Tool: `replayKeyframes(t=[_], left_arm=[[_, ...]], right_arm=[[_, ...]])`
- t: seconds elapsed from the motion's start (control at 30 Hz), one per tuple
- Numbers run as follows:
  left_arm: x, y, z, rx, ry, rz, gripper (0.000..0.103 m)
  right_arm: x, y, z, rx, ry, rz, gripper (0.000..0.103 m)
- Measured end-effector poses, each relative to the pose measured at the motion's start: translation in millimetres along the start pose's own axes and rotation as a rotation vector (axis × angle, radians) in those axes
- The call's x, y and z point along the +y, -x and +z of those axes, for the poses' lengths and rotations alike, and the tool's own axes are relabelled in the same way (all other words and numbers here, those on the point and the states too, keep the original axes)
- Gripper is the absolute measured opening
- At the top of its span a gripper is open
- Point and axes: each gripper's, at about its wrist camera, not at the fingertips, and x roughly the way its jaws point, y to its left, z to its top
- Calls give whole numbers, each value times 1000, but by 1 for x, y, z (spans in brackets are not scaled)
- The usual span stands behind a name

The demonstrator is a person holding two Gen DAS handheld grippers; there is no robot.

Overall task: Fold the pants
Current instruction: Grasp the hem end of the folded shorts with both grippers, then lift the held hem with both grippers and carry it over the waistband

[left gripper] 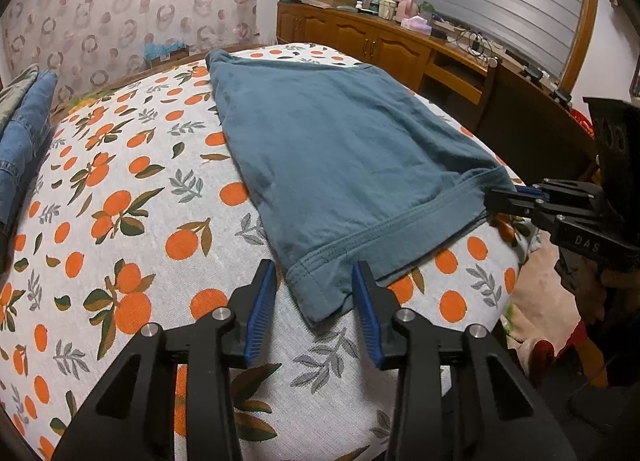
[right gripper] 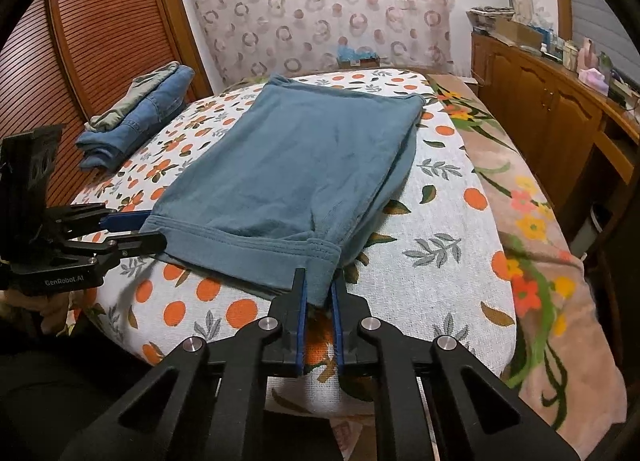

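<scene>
Our blue pants point(right gripper: 288, 165) lie mid-frame on the bed point(right gripper: 440, 253). Our right gripper point(right gripper: 319, 293) pinches one near waistband corner; our left gripper point(left gripper: 314, 289) sits half open around the other. Next we squeeze it, then lift both corners together.

Both wrist views close, angled down, sharing pants point(left gripper: 344, 165) waistband.
</scene>
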Motion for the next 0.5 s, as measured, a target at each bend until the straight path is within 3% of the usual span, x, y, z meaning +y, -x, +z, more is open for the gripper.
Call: replayKeyframes(t=[0.13,0.23,0.5], left_arm=[[-3,1,-2,2,-12,14,40],[-4,1,-3,5,-12,15,25],[-11,11,1,-30,-49,25,11]], right_arm=[[2,-1,1,-2,-1,1,10],[3,-1,1,-4,-2,5,10],[5,6,9,-29,13,27,9]])
